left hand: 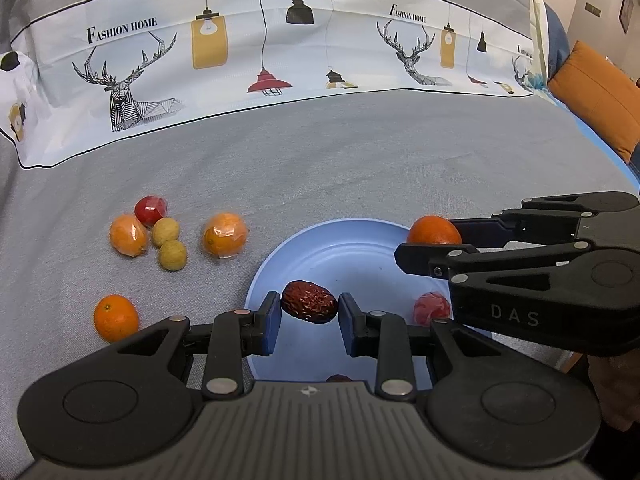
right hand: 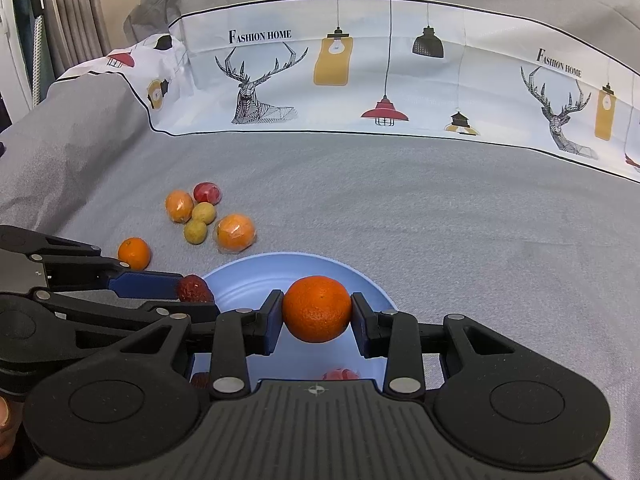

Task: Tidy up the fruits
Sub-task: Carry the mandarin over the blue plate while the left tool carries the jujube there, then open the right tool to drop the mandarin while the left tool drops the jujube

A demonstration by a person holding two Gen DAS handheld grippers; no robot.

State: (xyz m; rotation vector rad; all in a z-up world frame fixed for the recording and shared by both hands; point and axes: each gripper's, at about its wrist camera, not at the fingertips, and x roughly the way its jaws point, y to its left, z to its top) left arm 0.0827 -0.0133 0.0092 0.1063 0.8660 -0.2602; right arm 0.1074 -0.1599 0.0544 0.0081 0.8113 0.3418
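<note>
Left wrist view: left gripper clamps a red date above the blue plate; right gripper clamps an orange over the plate's far rim. Lower each close before releasing, so neither rolls onto the bedspread.

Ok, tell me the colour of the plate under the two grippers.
Light blue. The plate shows best in the left wrist view.

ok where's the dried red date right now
The dried red date sits between the left gripper pads, held over the blue plate.
</note>
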